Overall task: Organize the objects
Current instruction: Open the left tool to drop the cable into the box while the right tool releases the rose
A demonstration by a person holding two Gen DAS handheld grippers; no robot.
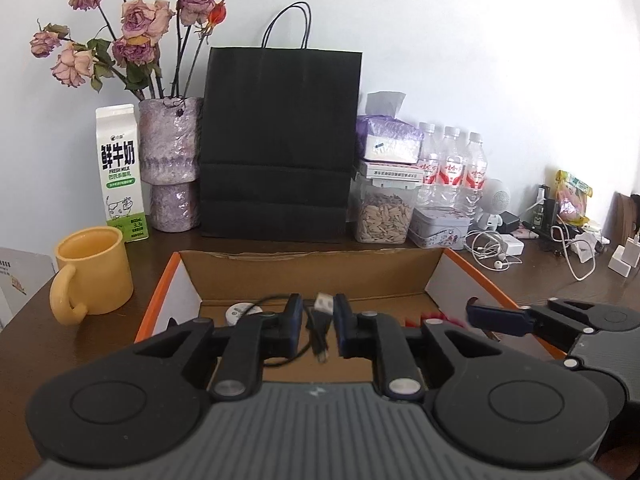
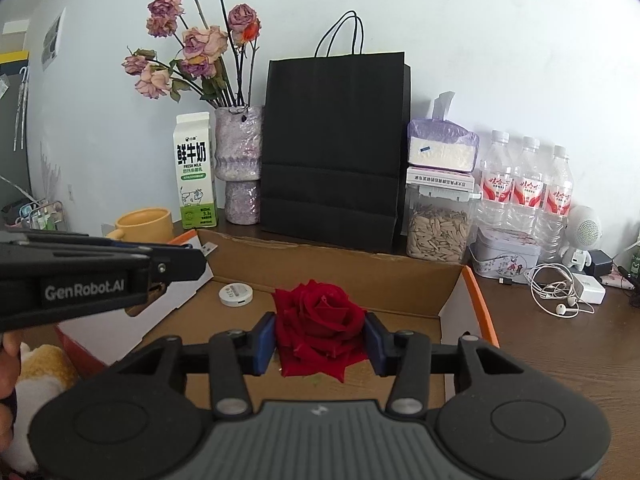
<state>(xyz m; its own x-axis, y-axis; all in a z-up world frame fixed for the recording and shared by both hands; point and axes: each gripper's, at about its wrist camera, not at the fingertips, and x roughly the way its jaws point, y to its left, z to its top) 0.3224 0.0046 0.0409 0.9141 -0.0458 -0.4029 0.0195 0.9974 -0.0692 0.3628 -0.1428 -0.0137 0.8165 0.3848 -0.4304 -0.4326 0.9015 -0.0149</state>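
Observation:
An open cardboard box with orange edges lies on the dark wooden desk. My left gripper hangs over it with a black USB cable between its fingers; the jaws are a little apart and the cable looks blurred, so the grip is unclear. My right gripper is shut on a red rose head just above the box floor. A small white round case lies on the box floor at the back left.
A yellow mug, milk carton, vase of dried roses, black paper bag, seed jar, tin and water bottles stand behind the box. White earphones and chargers lie to the right.

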